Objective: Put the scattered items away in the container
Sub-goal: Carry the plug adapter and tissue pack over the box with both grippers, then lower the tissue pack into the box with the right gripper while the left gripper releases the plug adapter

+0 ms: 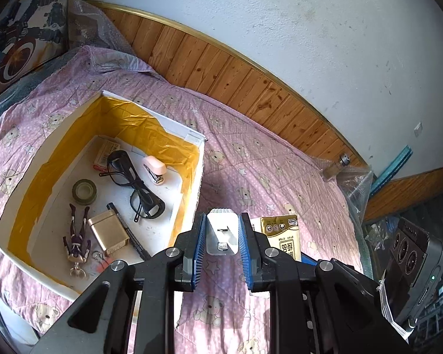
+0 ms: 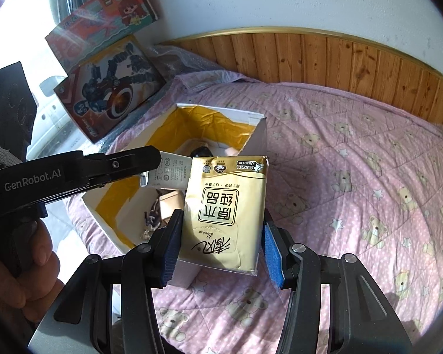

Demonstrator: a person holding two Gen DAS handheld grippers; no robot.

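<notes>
Box (image 1: pixel 23 174), white card lined with yellow foil, sits at the left on the pink quilt (image 1: pixel 280 159), already holding glasses (image 1: pixel 136 183), tape, a stapler and a figurine. Left gripper (image 1: pixel 222 233) is clamped on a white charger (image 1: pixel 221 230), probably hard, light and smooth, so its flat sides suit the pads. Right gripper (image 2: pixel 221 244) squeezes a gold tissue pack (image 2: pixel 224 212) across its width; likely soft and light, held near the box.
</notes>
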